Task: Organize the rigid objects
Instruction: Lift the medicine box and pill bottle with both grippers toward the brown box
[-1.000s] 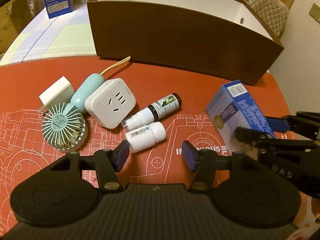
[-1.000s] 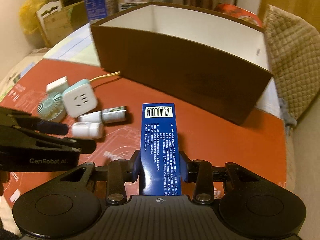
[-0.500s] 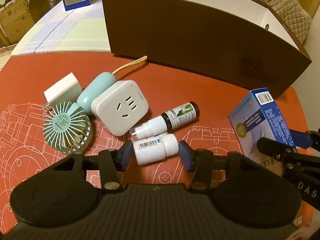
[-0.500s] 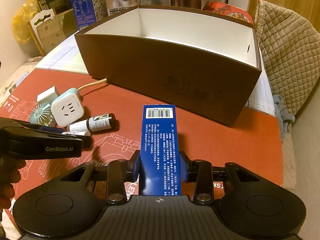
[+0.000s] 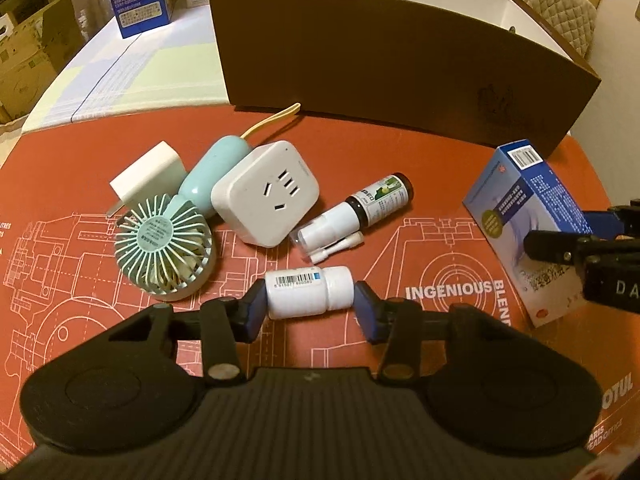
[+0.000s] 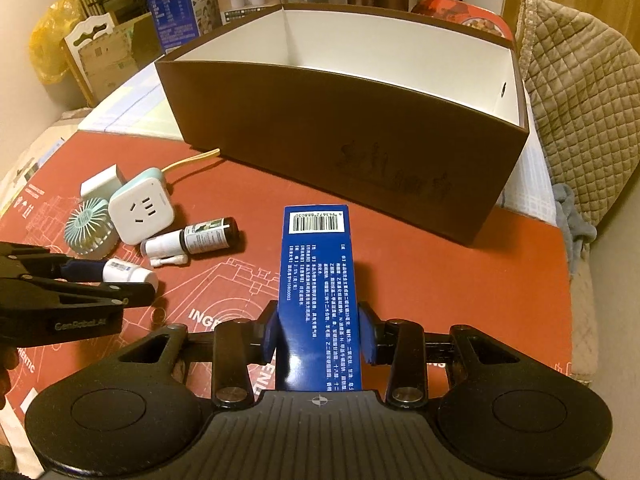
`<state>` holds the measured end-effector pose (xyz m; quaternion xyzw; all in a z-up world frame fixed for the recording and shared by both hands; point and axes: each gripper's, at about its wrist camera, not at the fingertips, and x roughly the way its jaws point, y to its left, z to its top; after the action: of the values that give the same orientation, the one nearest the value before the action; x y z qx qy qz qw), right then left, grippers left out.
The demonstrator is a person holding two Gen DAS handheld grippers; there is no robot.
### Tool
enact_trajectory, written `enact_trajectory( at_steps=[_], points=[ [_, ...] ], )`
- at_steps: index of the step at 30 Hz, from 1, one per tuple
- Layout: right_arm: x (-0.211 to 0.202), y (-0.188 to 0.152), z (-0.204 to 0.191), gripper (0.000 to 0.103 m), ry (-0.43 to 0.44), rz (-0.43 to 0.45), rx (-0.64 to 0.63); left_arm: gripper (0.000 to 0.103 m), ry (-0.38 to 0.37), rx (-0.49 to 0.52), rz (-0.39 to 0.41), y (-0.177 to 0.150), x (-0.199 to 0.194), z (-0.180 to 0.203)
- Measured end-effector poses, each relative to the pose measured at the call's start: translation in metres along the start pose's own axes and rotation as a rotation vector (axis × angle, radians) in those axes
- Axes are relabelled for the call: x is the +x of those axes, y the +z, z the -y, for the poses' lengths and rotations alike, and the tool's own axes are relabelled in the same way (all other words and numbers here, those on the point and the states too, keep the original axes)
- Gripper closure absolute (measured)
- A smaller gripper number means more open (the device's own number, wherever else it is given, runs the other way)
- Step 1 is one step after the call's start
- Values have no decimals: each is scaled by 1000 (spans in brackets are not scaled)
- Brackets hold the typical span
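Note:
My right gripper [image 6: 319, 330] is shut on a blue carton [image 6: 318, 276] and holds it above the red mat, in front of the brown box [image 6: 352, 160]; the carton also shows in the left wrist view [image 5: 524, 216]. My left gripper [image 5: 309, 300] is open around a white pill bottle [image 5: 310, 297] lying on the mat; the jaws stand at its two ends, with a small gap at the cap end. Beyond it lie a dark spray bottle [image 5: 360, 208], a white socket cube [image 5: 266, 194], a teal hand fan [image 5: 162, 244] and a white charger [image 5: 146, 176].
The brown box [image 5: 400, 68] is open-topped with a white inside and stands at the mat's far edge. Cartons and boxes [image 6: 176, 0] stand behind it. A quilted cushion [image 6: 580, 92] is on the right. A yellow cord [image 5: 272, 120] trails toward the box.
My left gripper has moved forward and down until the white pill bottle lies between its open jaws. My right gripper has lifted the blue carton and brought it closer to the brown box.

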<state>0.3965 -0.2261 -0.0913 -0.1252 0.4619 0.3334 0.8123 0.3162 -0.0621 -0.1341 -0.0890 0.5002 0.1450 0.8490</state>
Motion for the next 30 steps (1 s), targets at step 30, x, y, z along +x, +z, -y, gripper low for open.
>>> enact_trajectory(
  at_steps=[30],
  points=[
    [-12, 8, -4, 68, -26, 47, -4, 62, -2, 86, 42, -3, -20, 0]
  ],
)
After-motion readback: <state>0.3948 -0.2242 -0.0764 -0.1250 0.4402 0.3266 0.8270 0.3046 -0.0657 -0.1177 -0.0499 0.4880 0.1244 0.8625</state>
